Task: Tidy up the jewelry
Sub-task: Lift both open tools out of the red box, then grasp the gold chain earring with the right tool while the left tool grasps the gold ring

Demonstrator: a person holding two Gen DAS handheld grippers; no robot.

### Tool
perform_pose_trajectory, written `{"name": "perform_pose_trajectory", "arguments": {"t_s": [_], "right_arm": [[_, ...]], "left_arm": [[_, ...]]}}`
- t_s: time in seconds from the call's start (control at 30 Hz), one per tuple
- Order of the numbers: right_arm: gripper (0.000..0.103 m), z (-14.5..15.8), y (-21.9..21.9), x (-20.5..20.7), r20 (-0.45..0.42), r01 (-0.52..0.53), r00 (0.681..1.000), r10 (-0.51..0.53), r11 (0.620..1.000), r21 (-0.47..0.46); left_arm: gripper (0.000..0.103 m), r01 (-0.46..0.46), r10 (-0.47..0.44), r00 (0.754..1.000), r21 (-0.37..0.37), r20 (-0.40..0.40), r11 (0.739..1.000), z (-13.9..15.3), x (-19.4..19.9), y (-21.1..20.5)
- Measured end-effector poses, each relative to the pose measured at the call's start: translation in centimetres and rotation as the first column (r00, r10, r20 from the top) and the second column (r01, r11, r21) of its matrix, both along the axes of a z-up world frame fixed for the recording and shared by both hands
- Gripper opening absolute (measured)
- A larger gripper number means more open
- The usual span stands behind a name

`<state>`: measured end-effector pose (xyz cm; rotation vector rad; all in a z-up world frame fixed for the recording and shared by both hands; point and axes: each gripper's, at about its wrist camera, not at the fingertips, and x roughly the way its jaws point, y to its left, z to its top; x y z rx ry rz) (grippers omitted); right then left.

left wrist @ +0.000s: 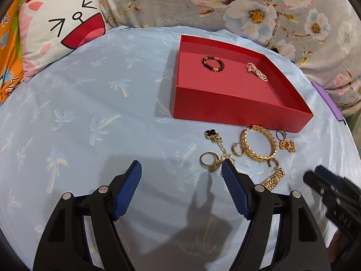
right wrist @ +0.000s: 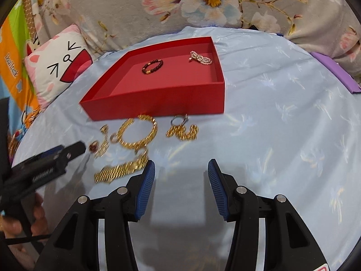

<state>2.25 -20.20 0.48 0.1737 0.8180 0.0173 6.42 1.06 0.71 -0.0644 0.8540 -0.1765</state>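
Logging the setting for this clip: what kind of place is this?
Probably a bedroom at home, working on a bed or sofa: a soft light-blue sheet is the work surface, with a cartoon pillow and a floral blanket behind it.

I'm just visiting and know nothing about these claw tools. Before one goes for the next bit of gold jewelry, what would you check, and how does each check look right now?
1. Left gripper open and holding nothing: ok.
2. Right gripper open and holding nothing: ok.
3. Red box has free floor: ok; only the dark bead bracelet and the pearl piece lie inside.
4. Pieces left to move: ok; the gold bangle, gold ring and gold watch lie on the blue cloth in front of the box.
5. Target free of its neighbours: not ok; the gold pieces crowd together, some touching or overlapping.
6. Grippers clear of each other: cannot tell; both are near the pile.
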Motion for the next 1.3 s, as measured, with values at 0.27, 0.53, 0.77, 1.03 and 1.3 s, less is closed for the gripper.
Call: {"name": "perform_pose_trajectory", "arguments": {"t_s": [0.27, 0.53, 0.77, 1.03, 1.3], "right_arm": [[0.045, -1.0, 0.0, 4.0, -0.038, 0.016, 0.999, -0.018, 0.999, -0.042], [0.013, -1.1, 0.7, 5.0, -0.03, 0.006, 1.0, -0.009, 0.995, -0.098], [0.005, -1.1, 0.3, 4.1, -0.024, 0.024, 0.999, -0.025, 0.998, -0.054], [0.005, -1.3, -0.5, 1.2, -0.014, 0.043, 0.999, -0.043, 0.999, 0.023], [0.005, -1.2, -0.5, 1.1, -0.008, 0.042, 0.999, -0.041, 0.999, 0.032]], "left_arm": [[0.071, -0.004, 0.004, 1.0, -0.005, -0.005, 1.0, -0.2, 0.1, 0.5], [0.071, 0.023, -0.023, 1.0, -0.005, -0.008, 1.0, -0.6, 0.2, 0.0], [0.07, 0.049, -0.049, 0.999, -0.002, -0.004, 0.999, -0.6, 0.3, -0.9], [0.051, 0.057, -0.058, 0.998, 0.014, 0.014, 0.998, -0.6, 0.8, -1.6], [0.029, 0.09, -0.09, 0.996, 0.018, 0.015, 0.996, -0.6, 0.6, -2.2]]}}
